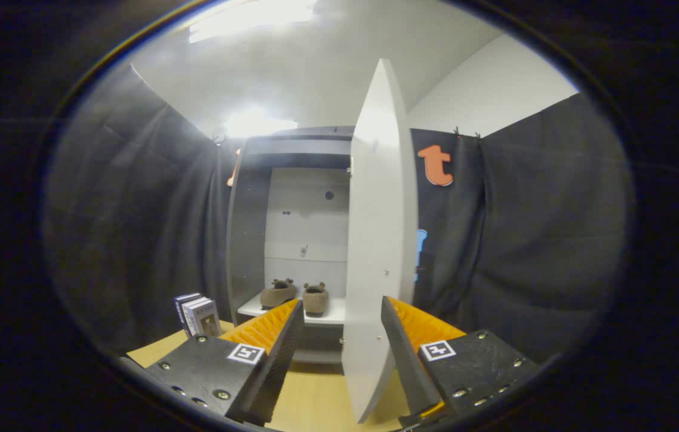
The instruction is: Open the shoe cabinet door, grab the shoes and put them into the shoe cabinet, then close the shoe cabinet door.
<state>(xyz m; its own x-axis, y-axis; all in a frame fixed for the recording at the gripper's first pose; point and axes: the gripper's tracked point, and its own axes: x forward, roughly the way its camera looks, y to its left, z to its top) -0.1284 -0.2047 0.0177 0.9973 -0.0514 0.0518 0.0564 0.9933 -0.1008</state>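
Observation:
The grey shoe cabinet (248,228) stands open straight ahead. Two brown furry shoes (278,293) (315,298) sit side by side on its white bottom shelf (252,308), toes facing out. The white door (378,228) is swung out toward me, nearly edge-on. My gripper (341,309) is open, and the door's lower part stands between the fingers. The right finger (402,342) lies against or very close to the door's face. The left finger (276,342) is a gap away from it. Nothing is clamped.
A small stack of boxes or books (198,315) stands upright left of the cabinet on the light wooden surface (315,396). Black cloth walls close in on both sides of the cabinet.

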